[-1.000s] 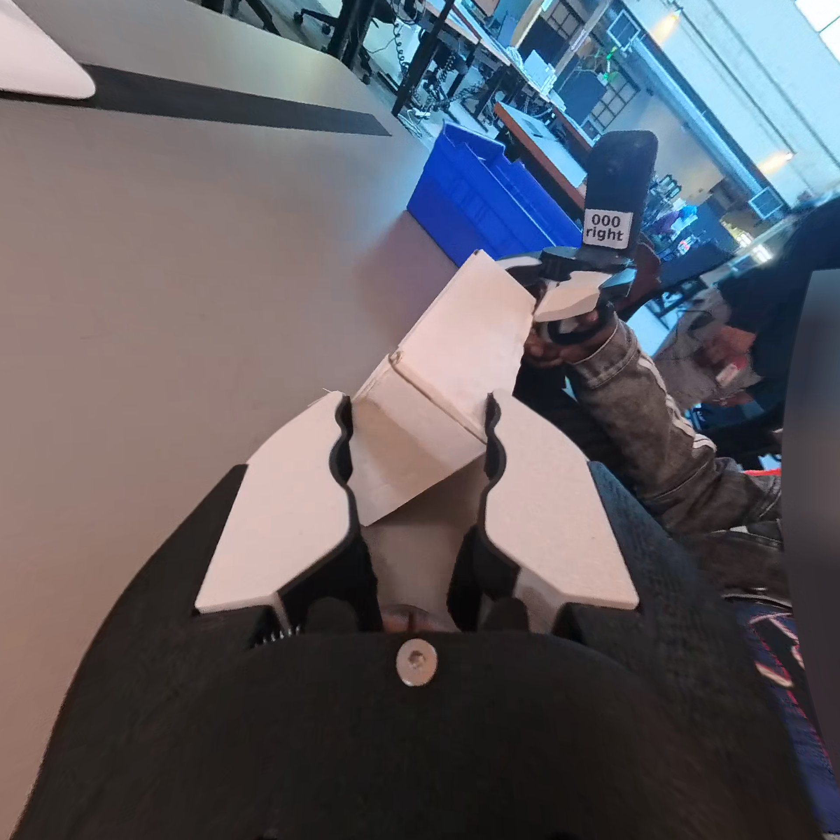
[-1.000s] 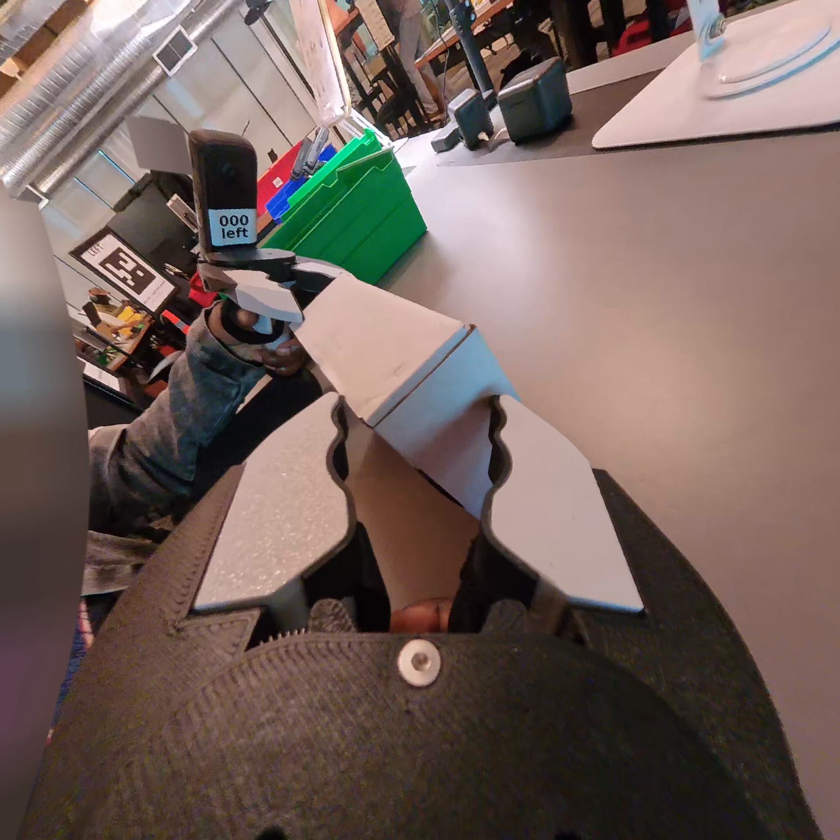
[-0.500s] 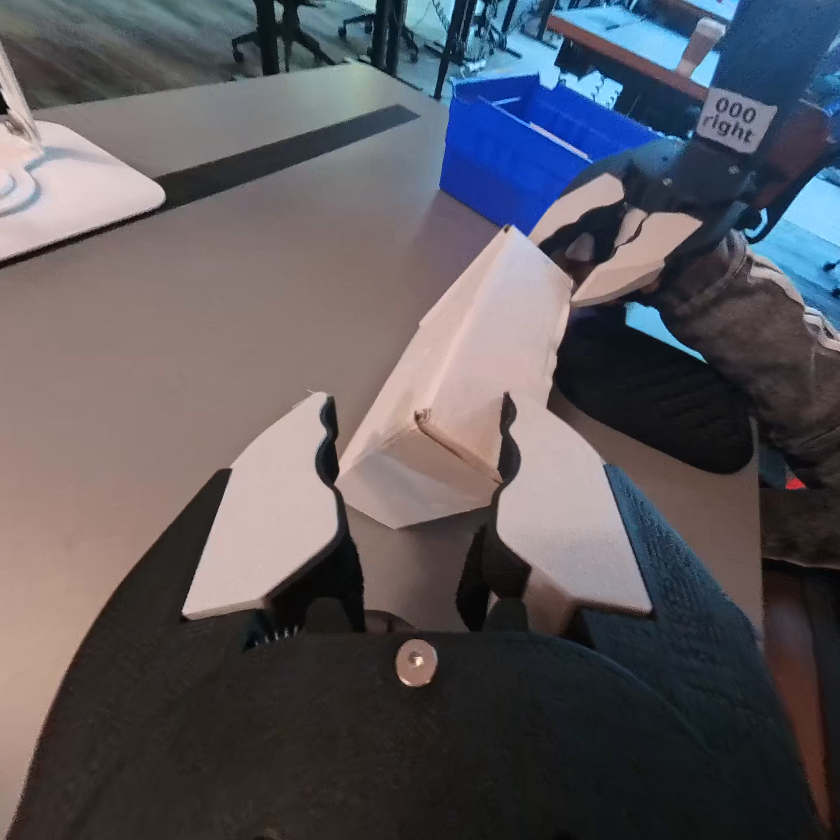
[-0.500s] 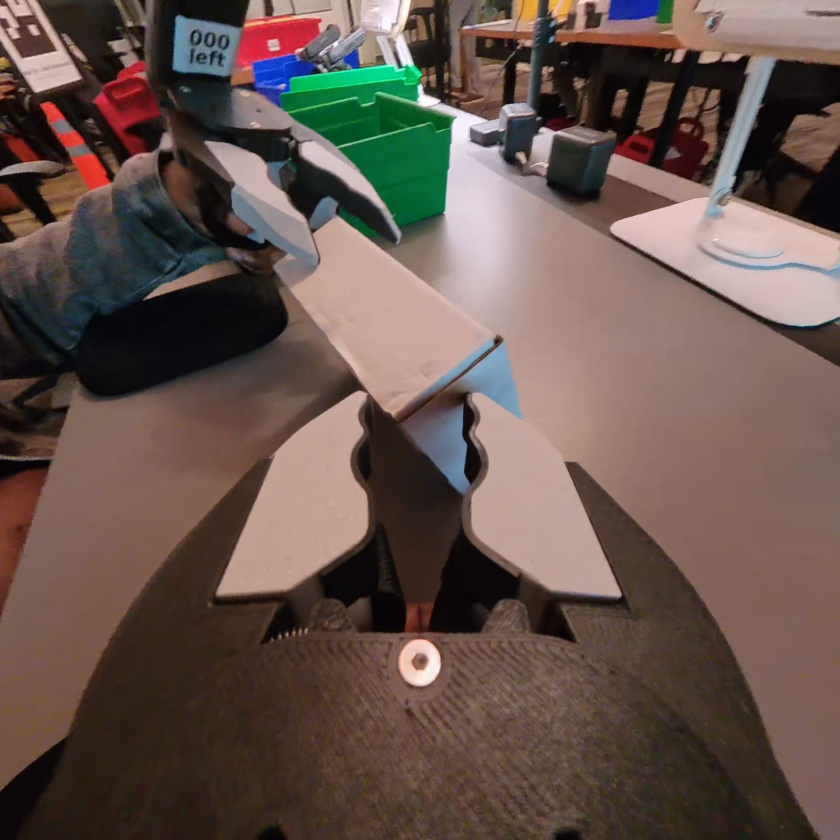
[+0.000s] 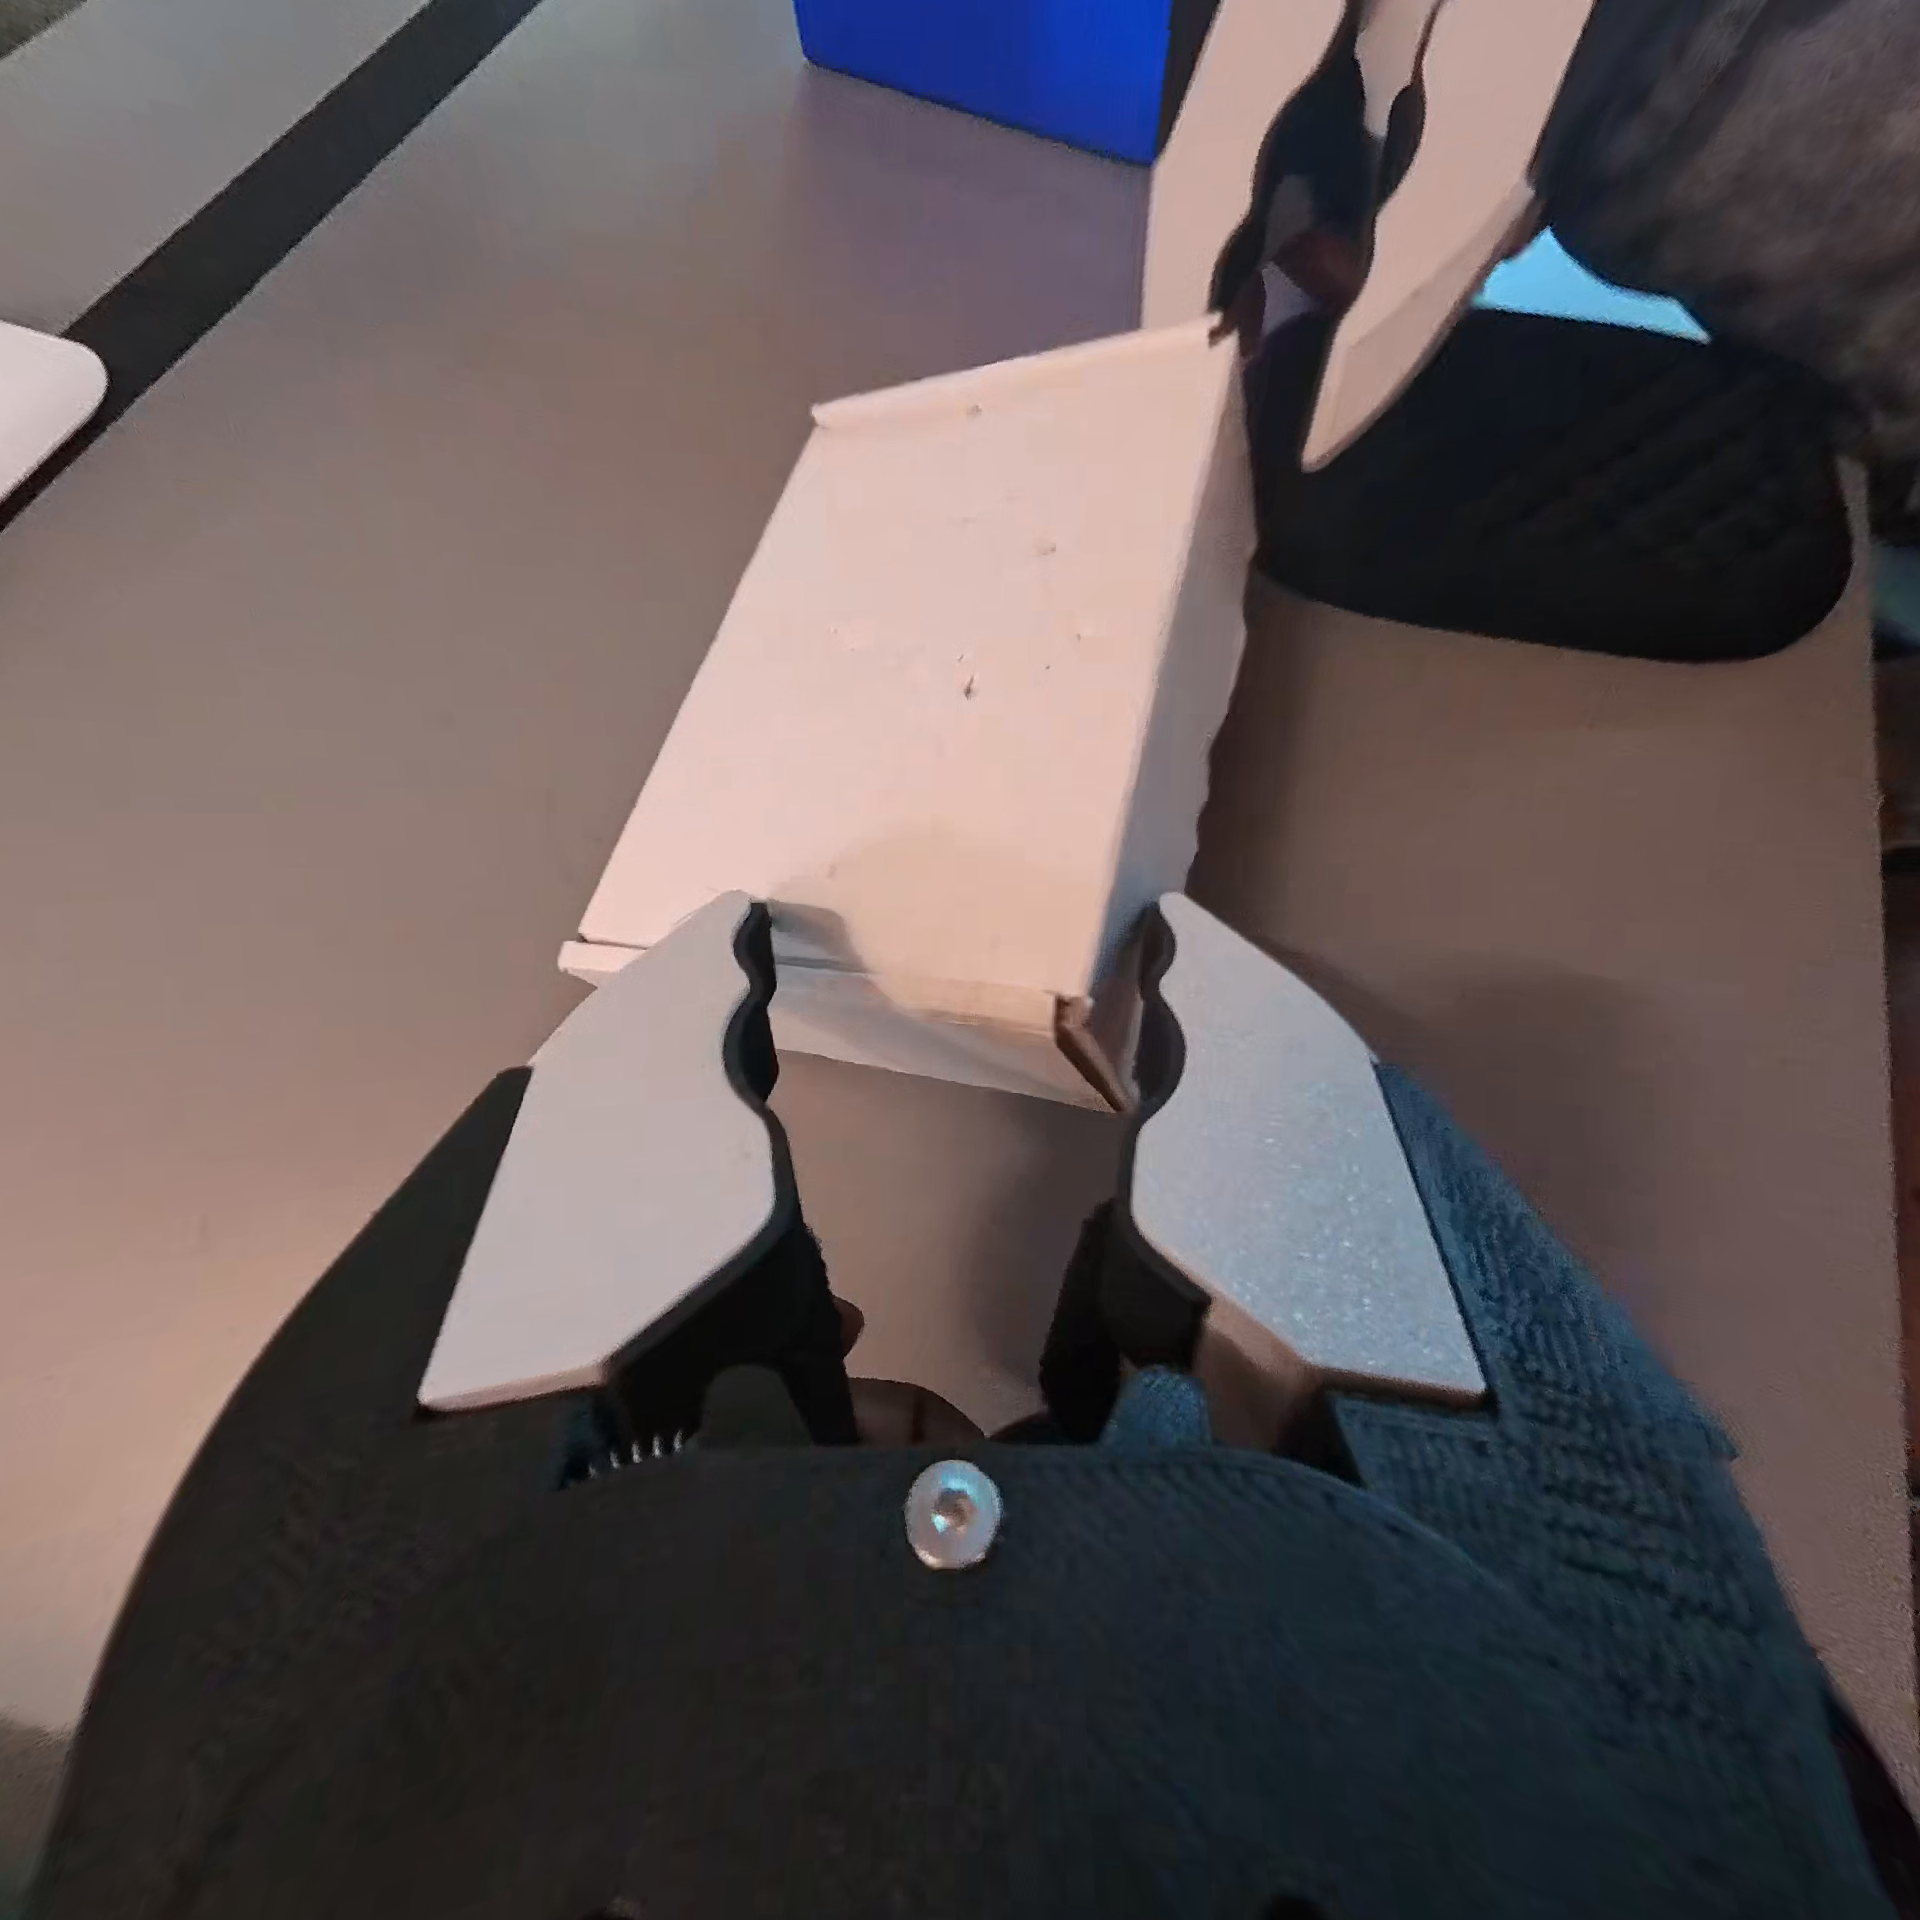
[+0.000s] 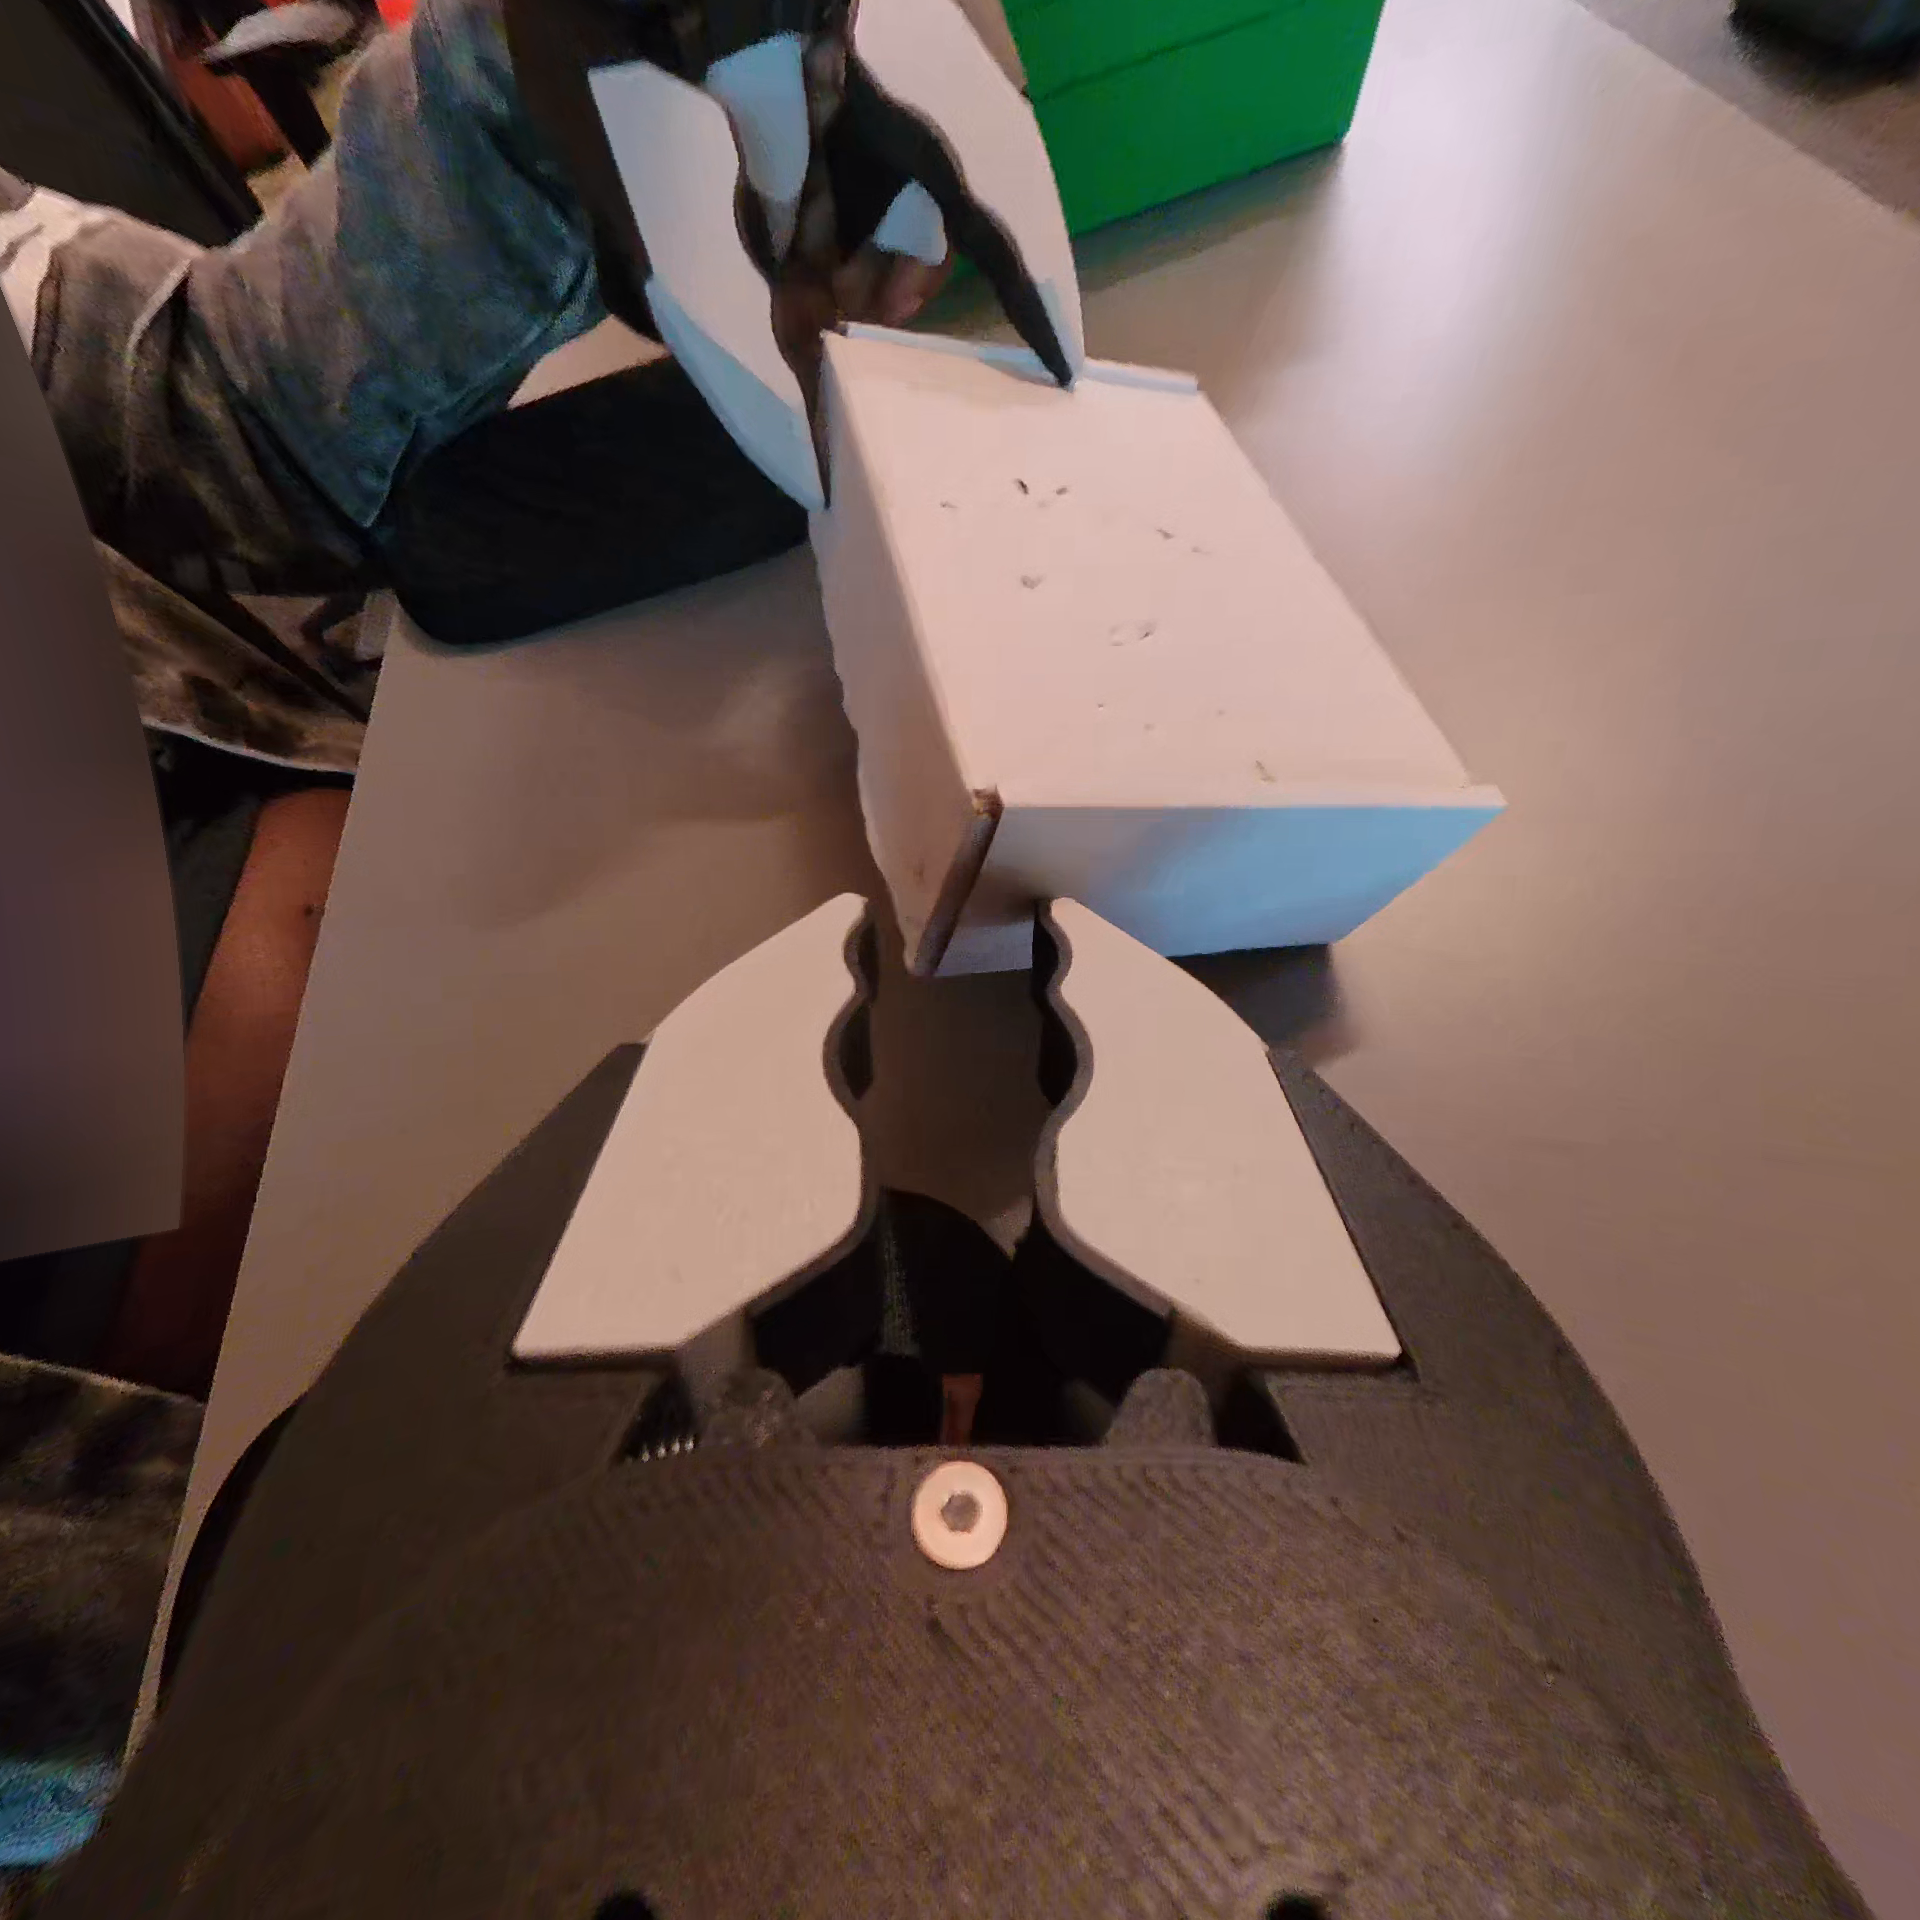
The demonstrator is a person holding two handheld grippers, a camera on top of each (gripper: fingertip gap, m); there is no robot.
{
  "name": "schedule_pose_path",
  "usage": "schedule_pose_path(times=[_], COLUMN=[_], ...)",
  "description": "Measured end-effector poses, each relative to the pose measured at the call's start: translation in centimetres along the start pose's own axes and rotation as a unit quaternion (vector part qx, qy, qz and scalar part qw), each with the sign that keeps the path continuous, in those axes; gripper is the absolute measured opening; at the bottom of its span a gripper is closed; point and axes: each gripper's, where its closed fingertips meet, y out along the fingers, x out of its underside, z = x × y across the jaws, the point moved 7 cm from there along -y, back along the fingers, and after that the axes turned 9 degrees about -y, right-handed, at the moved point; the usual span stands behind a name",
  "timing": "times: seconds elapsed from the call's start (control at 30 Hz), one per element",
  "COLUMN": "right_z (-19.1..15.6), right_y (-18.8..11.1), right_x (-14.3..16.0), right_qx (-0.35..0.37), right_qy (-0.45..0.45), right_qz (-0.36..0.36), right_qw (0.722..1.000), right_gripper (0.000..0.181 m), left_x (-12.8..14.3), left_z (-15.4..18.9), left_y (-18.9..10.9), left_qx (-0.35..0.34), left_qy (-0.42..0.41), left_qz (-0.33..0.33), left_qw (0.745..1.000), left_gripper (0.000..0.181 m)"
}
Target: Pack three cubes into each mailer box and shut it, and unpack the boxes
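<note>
**A:** Item one, far left: your left gripper (image 5: 951,966). Condition?

**B:** Jaws spread wide around the near end of the box (image 5: 935,707), one finger at each side. You had that end lifted off the bench (image 5: 312,623) a second ago; now the box lies flat on it, lid side up and closed. Whether your fingers still press the cardboard, I cannot tell; the gap looks as wide as the box end itself.

**A:** Item two, centre: the box.

**B:** White mailer, shut, resting on the grey bench between your two grippers. It was tilted in the air half a second ago and has since come down level. Contents not visible.

**A:** Item three, right: your right gripper (image 6: 951,940).

**B:** Jaws part open, narrower than the left, set about the bottom corner flap at the opposite end of the box. It gripped that end tighter before; contact now is unclear.

**A:** Background stock?

**B:** Blue bin (image 5: 977,73) beyond the box in the left view, green bin (image 6: 1195,94) in the right view.

**A:** Meaning for the job?

**B:** You have probably just set a closed box down; letting go, or opening it, looks next.
</note>
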Motion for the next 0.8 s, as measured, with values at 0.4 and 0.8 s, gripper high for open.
schedule_pose_path(times=[0.4,0.8], right_z=[1.2,1.7], right_y=[0.4,7.0], right_x=[1.5,-6.1], right_qx=[0.123,-0.037], right_qy=[-0.052,-0.159], right_qz=[-0.137,-0.335], right_qw=[0.981,0.928], right_gripper=[0.142,0.129], left_x=[-0.6,-1.3], left_z=[-1.7,-5.5], left_y=[-0.2,-1.6], left_qx=[-0.034,-0.204], left_qy=[0.015,0.007], left_qz=[0.072,0.337], left_qw=[0.997,0.919], left_gripper=[0.082,0.092])
